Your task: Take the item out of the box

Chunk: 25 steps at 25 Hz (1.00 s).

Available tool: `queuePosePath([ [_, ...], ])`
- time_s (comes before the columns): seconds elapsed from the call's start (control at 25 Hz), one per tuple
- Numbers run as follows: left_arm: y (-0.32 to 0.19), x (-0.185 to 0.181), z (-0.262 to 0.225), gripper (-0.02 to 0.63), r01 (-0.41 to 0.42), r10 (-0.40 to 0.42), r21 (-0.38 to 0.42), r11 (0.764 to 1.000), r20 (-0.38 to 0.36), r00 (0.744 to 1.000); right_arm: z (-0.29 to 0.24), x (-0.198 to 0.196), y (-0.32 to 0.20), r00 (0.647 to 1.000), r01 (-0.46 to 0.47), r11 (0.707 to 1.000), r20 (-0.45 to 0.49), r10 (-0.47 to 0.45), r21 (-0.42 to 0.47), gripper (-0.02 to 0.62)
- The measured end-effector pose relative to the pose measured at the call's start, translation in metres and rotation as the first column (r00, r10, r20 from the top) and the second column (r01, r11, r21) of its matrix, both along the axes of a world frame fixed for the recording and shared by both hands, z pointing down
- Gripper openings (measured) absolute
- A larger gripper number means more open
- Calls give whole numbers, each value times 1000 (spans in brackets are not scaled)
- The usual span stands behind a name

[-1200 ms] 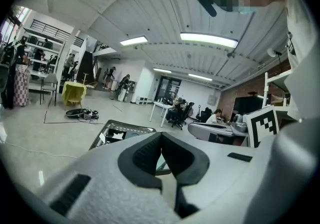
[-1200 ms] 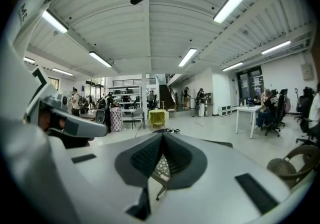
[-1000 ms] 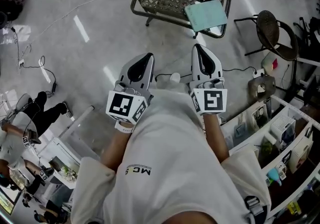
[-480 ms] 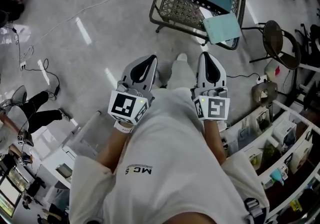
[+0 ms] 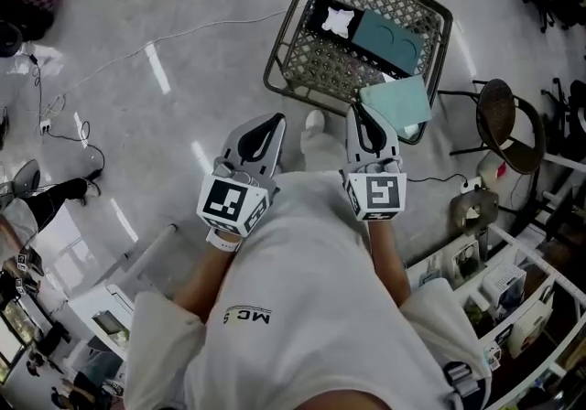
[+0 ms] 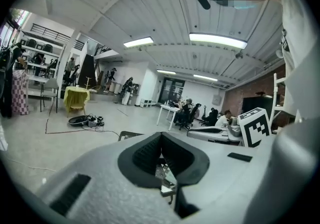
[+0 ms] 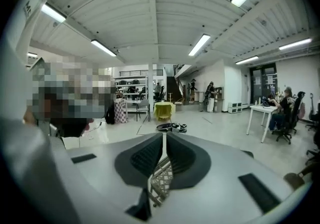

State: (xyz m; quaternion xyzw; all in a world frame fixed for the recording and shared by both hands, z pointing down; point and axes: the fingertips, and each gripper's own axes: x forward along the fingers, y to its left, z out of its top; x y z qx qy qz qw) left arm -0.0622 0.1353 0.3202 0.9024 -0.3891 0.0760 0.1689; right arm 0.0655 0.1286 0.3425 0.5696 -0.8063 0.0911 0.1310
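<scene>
Head view first. The wire basket [image 5: 320, 65] stands on the floor ahead of me. The box [image 5: 389, 42] lies flat along its far edge, teal over most of it and dark at the left end, and the white item [image 5: 336, 21] sits in that dark end. A loose teal lid [image 5: 396, 102] rests on the basket's near right corner. The left gripper [image 5: 270, 124] and right gripper [image 5: 359, 115] are side by side in front of me, short of the basket and touching nothing.

To the basket's right is a dark round chair [image 5: 504, 115], with shelving [image 5: 513, 280] nearer me on that side. A cable [image 5: 183, 37] trails across the floor on the left.

Left gripper view: the jaws meet at the tips with nothing between them, and a bit of mesh shows past them, below. The far desks and people there are no concern.

Right gripper view: the same, pads pressed together and empty, with basket mesh showing below them.

My read is that this is the approach. I should spread one gripper's jaws before lowering it. I'd come in over the basket's left side, straight above the white item, and steady the box with the other gripper. The lid sits right on my right-hand path, so one brush could knock it off.
</scene>
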Motion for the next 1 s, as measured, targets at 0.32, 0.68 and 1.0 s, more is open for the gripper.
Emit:
queuePosePath([
  [0.32,-71,47,-2,25,94,-94,9,996,14,995,6,40,-86,990,142,990,-22,-141,18,43],
  [0.68,-116,60,9,25,142,-141,-27,990,29,990,23,55,-149,977,212,977,-20,-213,-17,65],
  [1.0,-147,56,48,25,165,-162,-93,982,48,986,72,56,-189,970,223,970,-73,-231,-98,71],
])
